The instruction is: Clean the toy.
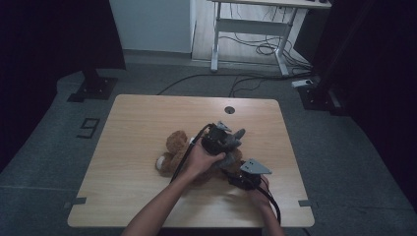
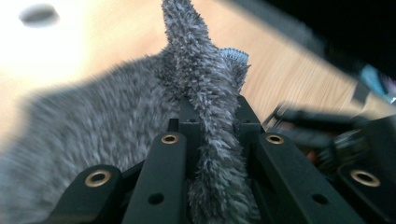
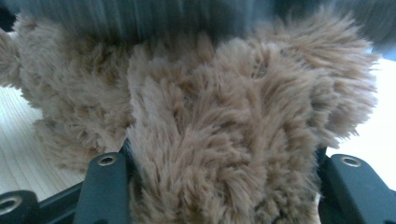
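Toys meet at the middle of a wooden table (image 1: 137,128), where a brown teddy bear (image 1: 173,147) lies on the boards, its body stretching left of the two hands working over it. Just right of the bear's head, the left gripper (image 1: 223,140) sits above the animal, jaws pinched tight on a strip of grey plush cloth (image 2: 205,102); in the left gripper view the shaggy grey fabric runs up between the black jaws and spreads away to the left over the pale tabletop. The left hand (image 1: 200,160) wraps the tool from below, its cable looping over the bear. Further right, at the bear's near side, the right gripper (image 1: 241,178) lies low by the table's front edge, its grey plate on top. In the right gripper view its jaws stand half apart with a thick fold of the bear's brown fur pressed between them.
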Demonstrator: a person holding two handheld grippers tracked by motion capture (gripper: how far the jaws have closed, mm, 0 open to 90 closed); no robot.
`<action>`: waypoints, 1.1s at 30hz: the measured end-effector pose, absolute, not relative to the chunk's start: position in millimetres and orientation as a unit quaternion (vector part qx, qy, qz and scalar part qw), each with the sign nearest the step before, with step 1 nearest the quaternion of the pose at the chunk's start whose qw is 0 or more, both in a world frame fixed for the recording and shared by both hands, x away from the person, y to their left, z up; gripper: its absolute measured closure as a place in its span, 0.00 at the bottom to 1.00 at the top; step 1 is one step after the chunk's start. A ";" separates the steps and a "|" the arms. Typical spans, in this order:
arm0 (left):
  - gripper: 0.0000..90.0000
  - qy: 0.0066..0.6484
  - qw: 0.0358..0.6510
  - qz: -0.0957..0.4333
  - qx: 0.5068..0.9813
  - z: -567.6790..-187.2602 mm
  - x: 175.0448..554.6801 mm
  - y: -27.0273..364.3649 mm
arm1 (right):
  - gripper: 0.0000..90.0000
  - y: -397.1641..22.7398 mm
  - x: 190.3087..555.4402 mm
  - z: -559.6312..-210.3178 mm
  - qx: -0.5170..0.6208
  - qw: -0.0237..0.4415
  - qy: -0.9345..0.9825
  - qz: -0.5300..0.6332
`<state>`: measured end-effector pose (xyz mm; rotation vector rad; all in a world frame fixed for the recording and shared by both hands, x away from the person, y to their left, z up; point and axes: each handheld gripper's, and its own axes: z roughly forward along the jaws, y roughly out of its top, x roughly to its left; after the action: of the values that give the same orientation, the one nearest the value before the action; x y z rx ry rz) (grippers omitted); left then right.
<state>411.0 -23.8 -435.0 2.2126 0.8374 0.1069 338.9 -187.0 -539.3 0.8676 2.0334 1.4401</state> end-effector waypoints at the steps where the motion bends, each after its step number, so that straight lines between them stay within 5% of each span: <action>1: 0.87 0.338 0.391 0.027 0.856 -438.1 413.1 -20.0 | 0.46 -187.2 339.3 -539.8 0.319 0.250 0.749 0.524; 13: 0.87 0.411 0.372 0.130 0.822 -426.9 416.4 87.4 | 0.46 -186.4 341.7 -540.1 0.324 0.256 0.745 0.524; 18: 0.87 0.447 0.368 0.111 0.808 -441.9 421.5 128.4 | 0.46 -186.1 341.8 -540.3 0.326 0.254 0.743 0.527; 33: 0.87 0.416 0.365 0.094 0.827 -448.9 423.1 99.5 | 0.41 -187.8 342.7 -540.7 0.335 0.247 0.740 0.529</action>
<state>423.1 99.5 -448.9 2.1278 1.0710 0.2407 342.7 -187.8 -540.7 0.9140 2.0174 1.4420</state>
